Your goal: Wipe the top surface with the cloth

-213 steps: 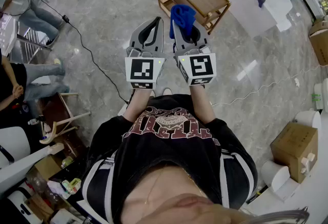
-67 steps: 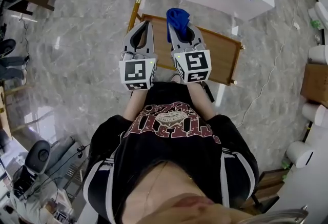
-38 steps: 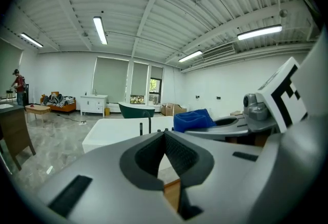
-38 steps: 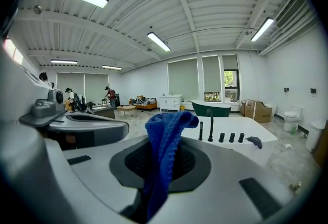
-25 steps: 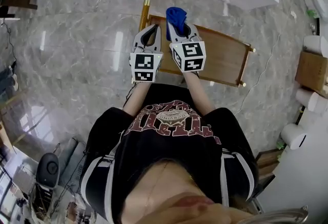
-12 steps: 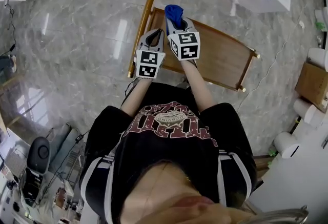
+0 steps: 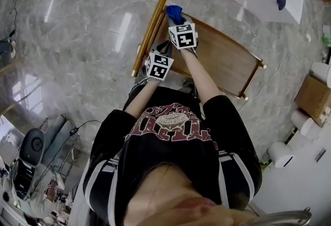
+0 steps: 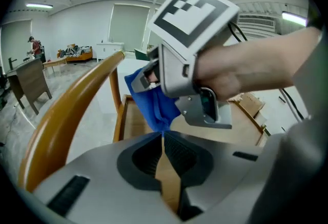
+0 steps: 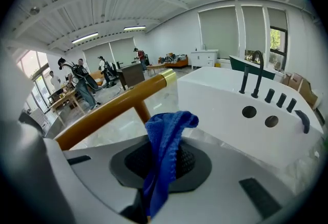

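Cloth [image 9: 166, 136] is pinched tight between the jaws of the right gripper [image 9: 163, 164], over the corner of the top [image 7: 222, 59] beside the handle [image 7: 150, 31]. The left gripper [image 8: 164, 138] has its jaws pressed together with nothing between them. Wiping seems hardly begun, so nearly the whole top is left.

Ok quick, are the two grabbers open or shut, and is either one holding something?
Left gripper: shut, jaws together, nothing between them.
Right gripper: shut on the blue cloth.
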